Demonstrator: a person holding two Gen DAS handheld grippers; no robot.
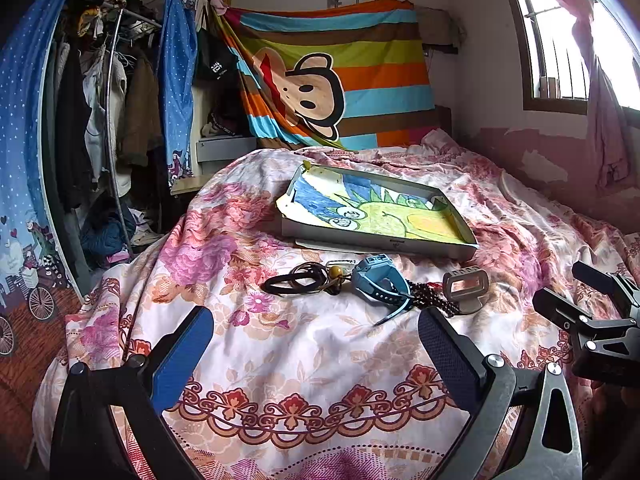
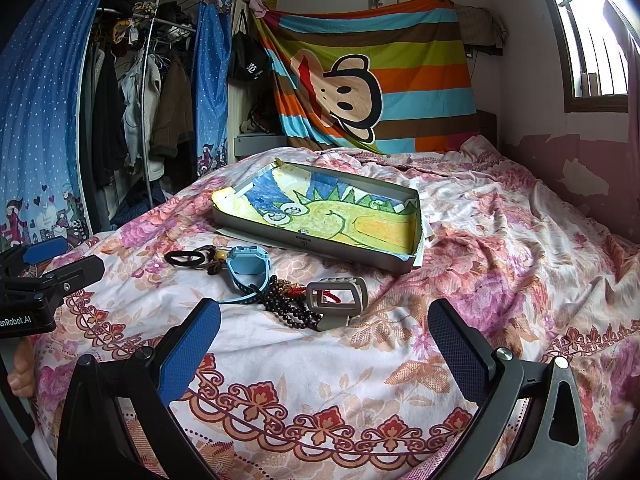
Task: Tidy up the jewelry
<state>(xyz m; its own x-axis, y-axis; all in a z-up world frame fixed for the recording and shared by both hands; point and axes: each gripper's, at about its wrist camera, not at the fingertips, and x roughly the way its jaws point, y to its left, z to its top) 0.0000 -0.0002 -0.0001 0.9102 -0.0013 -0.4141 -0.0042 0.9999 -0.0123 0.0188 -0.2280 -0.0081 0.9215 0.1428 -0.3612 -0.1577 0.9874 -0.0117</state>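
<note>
A row of jewelry lies on the floral bedspread: black hair ties (image 1: 294,282) (image 2: 185,258), a cord with a yellow bead (image 1: 335,273) (image 2: 218,256), a blue watch (image 1: 378,280) (image 2: 249,270), dark bead bracelets (image 1: 430,300) (image 2: 288,304) and a grey watch case (image 1: 466,287) (image 2: 338,298). Behind them sits a shallow grey box (image 1: 372,242) (image 2: 320,249) lined with a crayon drawing. My left gripper (image 1: 316,344) hovers open just short of the items, empty. My right gripper (image 2: 324,336) is open too, with the beads and grey case just beyond its fingers.
The bed (image 1: 304,364) fills the foreground. An open wardrobe with hanging clothes (image 1: 100,112) and blue curtains stands left. A striped cartoon blanket (image 1: 340,76) hangs at the headboard. A window (image 1: 560,40) is on the right wall. The right gripper's body (image 1: 600,320) shows at the left view's right edge.
</note>
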